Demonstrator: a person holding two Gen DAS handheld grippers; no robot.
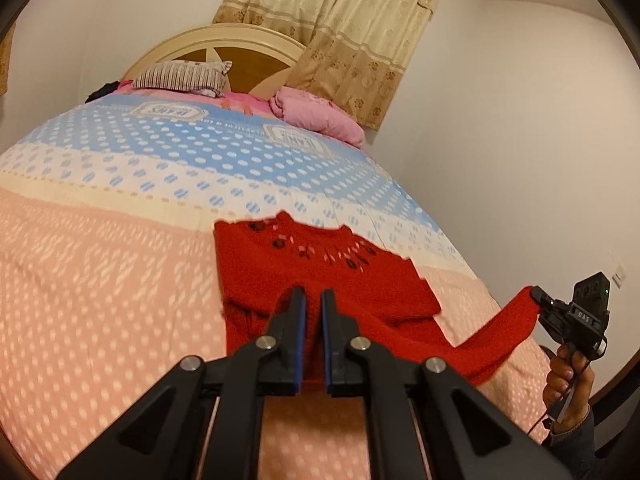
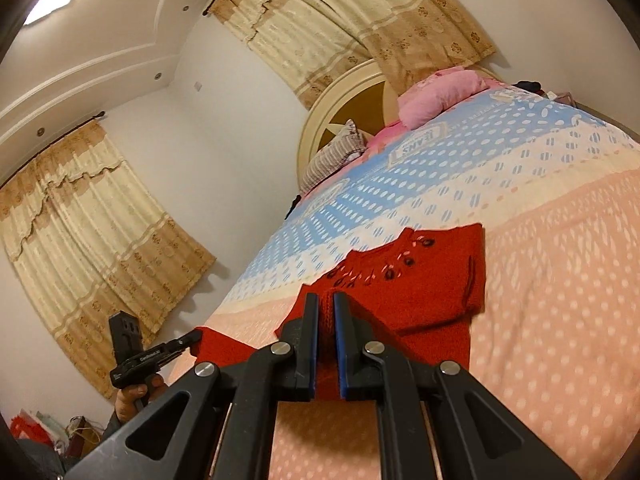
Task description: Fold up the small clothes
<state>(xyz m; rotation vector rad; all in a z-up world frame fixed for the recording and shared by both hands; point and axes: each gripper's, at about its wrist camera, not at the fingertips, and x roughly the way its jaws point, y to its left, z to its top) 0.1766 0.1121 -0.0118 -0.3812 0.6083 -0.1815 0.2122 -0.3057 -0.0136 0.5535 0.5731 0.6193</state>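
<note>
your left gripper (image 1: 313, 300) is clamped on the near hem of the red knit sweater (image 1: 320, 276), low centre of the left wrist frame; the red knit shows in the narrow gap between the blue pads. further right in that frame, your right gripper (image 1: 534, 292) pinches the other end of the same hem, which stretches as a red band across the lower right; a label on its body seems to read "oas", too small to be sure. your right hand (image 1: 570, 376) is cut off by the frame's rim.

in the right wrist frame the left gripper (image 2: 196, 336) appears at lower left, its lettering blurred, with your left hand (image 2: 136, 394) partly hidden below it. at centre the right gripper (image 2: 326, 300) is clenched on red knit too.

the sweater lies on the bedspread (image 1: 100, 280), long axis running from the lifted hem up-frame to the collar and its dark buttons. the spread's blue band carries upside-down "jeans" patches (image 1: 164, 110); the smaller writing is unreadable.
</note>
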